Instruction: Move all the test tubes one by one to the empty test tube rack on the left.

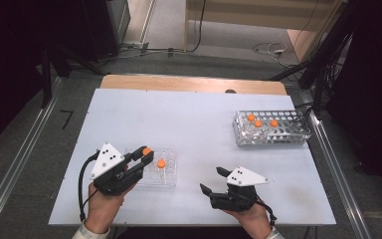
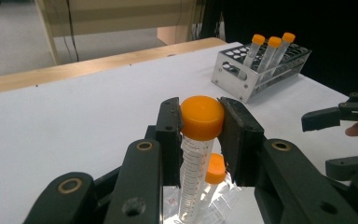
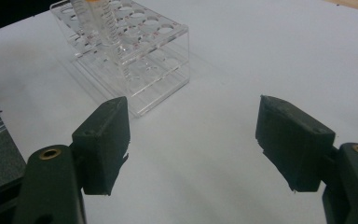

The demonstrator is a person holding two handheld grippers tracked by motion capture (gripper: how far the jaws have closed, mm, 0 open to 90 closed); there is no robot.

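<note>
My left gripper (image 1: 144, 154) is shut on the orange cap (image 2: 201, 117) of a clear graduated tube (image 2: 195, 163), held upright over a clear plastic rack (image 1: 168, 175). The tube's lower end reaches down into that rack. A second orange-capped tube (image 1: 161, 163) stands in the rack just behind it, its cap (image 2: 216, 169) showing between my jaws. My right gripper (image 1: 210, 179) rests near the table's front right, open and with nothing between its fingers (image 3: 105, 140). From the right gripper view the clear rack (image 3: 140, 60) lies ahead to the left with a tube (image 3: 98, 23) in it.
A metal rack (image 1: 273, 132) stands at the back right with three orange-capped tubes (image 2: 270, 49) in its left part. The white table top (image 1: 179, 119) spreads between the two racks. My right gripper (image 2: 328, 142) appears at the right edge of the left gripper view.
</note>
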